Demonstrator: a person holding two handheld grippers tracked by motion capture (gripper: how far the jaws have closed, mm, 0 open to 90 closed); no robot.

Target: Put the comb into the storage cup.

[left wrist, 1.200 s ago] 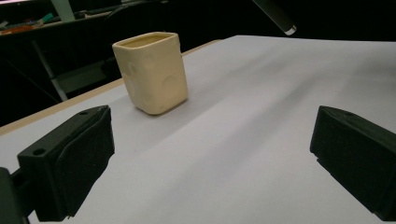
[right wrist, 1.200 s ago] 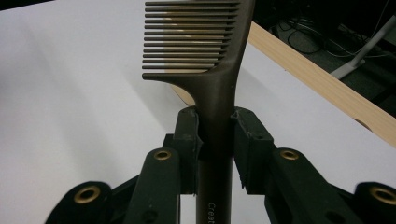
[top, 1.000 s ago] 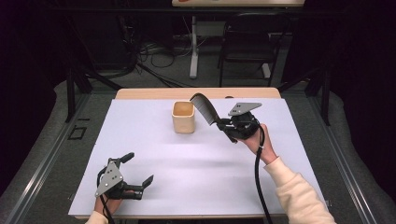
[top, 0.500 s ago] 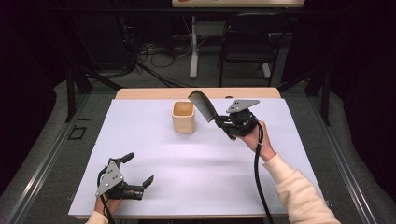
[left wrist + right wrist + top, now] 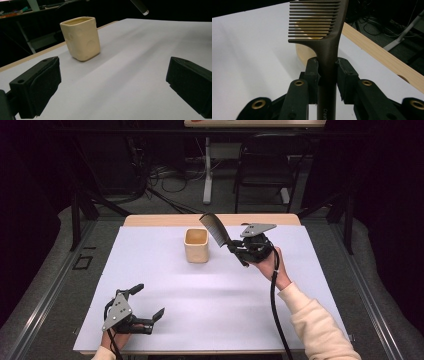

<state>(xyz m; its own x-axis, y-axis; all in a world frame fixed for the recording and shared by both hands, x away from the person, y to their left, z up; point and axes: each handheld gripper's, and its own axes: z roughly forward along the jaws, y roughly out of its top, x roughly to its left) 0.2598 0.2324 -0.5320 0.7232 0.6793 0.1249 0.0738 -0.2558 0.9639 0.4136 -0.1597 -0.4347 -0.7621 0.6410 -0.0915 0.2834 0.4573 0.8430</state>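
Change: over the last second I've carried the comb (image 5: 216, 228) a little left, its toothed end now over the cup's (image 5: 196, 245) right rim; I judge the drop-in is close.
Right gripper (image 5: 238, 249): clenched on the comb's handle (image 5: 327, 75), teeth up.
Left gripper (image 5: 146, 307): jaws spread wide, empty, resting near-left on the table (image 5: 240, 295).
Cup: far centre, upright.

Dark comb (image 5: 215, 228) in right claw (image 5: 235, 247), just beside cream cup (image 5: 196, 245).
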